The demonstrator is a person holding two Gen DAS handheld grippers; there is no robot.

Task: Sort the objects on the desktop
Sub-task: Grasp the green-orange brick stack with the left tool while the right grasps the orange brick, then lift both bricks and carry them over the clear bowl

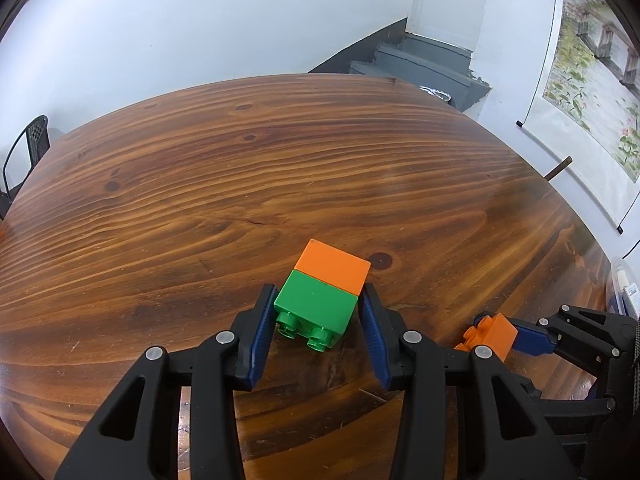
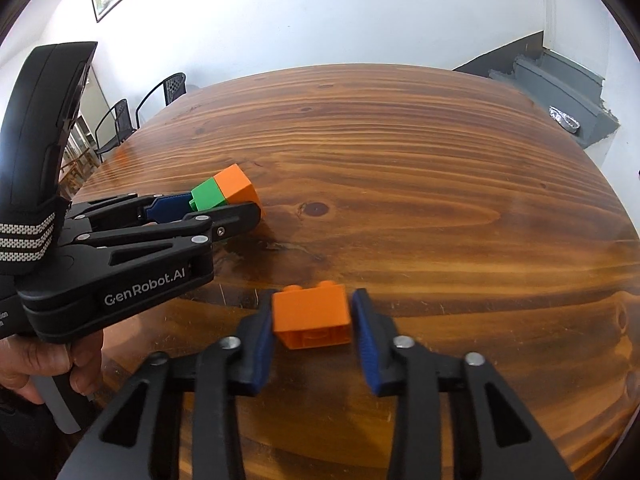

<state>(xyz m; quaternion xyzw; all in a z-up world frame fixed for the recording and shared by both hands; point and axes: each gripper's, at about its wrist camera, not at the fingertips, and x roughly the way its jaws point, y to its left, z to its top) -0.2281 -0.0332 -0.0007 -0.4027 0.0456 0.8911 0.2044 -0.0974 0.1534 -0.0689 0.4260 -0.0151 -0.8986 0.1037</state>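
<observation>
Starting at my far left, a black chair [image 1: 30, 148] stands just off the table's [image 1: 240, 160] left edge. From there, bare wood runs wide across the whole far half to the curved back rim, which is the biggest stretch of room I have for moving.

The left gripper [image 1: 318, 292] points down at the near middle of the table. Its jaws are partly closed on the green-and-orange stack [image 1: 324, 280], which lies on its side with the green studs facing me. The stack sits a little askew between the blue pads [image 1: 262, 332]. The left pad meets the green half and the right pad tip meets the orange half's corner, with a sliver of gap beside the green. In the right wrist view, a hand [image 2: 36, 364] grips the left tool's handle low at the left.

Just to the right and nearer me, the right gripper [image 2: 313, 300] has its jaws drawn in narrow. Both pads are against the sides of a single orange block [image 2: 310, 314], with its studs facing away and its hollow underside toward the camera. The two tools are close together, so there is little room between them.

Past the right gripper, a clear plastic box [image 1: 624, 284] sits at the table's right edge. Beyond that edge, a scroll painting [image 1: 592, 80] hangs on the wall, and grey steps [image 1: 420, 60] rise behind the far corner.
</observation>
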